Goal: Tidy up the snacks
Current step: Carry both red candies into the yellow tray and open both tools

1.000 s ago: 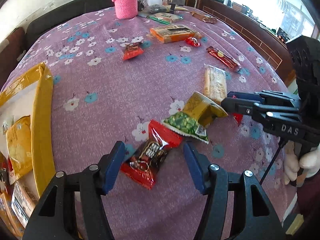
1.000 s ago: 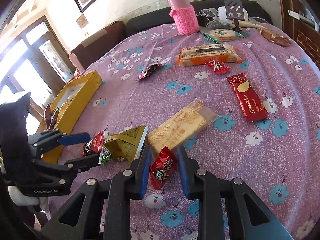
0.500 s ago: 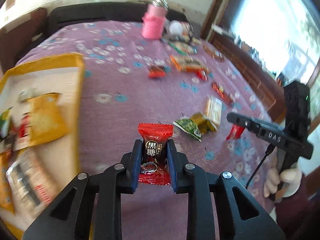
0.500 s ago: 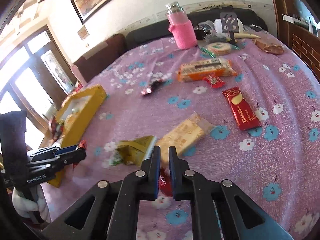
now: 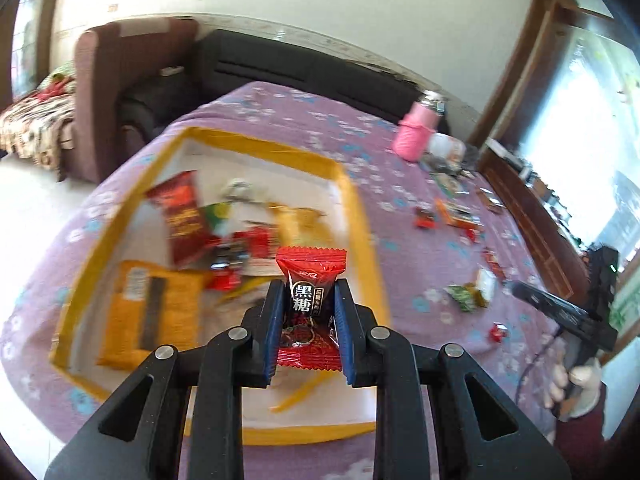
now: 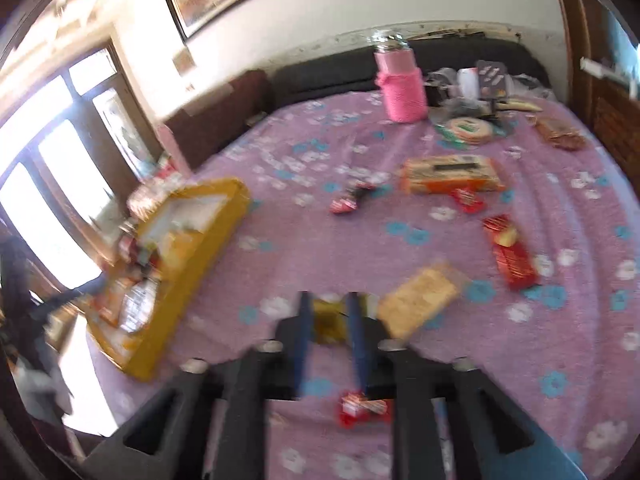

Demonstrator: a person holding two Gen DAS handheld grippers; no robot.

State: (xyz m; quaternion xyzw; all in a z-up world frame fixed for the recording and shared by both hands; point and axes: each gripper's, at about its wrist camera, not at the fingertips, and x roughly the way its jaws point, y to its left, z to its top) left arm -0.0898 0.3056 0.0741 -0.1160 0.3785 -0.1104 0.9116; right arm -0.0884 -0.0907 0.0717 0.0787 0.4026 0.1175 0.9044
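My left gripper is shut on a red and black candy packet and holds it above the yellow-rimmed box, which holds several snack packets. In the right wrist view the same box lies at the left. My right gripper is open, with a gap between its blue fingers, and holds nothing. Beyond its tips lies a yellow-green packet. A small red candy lies on the cloth under its jaws. The view is blurred.
On the purple flowered cloth lie a beige cracker pack, a red bar, an orange biscuit pack, small red candies and a pink bottle. Sofa and chair stand behind the table.
My left gripper carried the red candy packet left, from over the cloth to over the box. My right gripper opened, left the small red candy on the cloth and rose.
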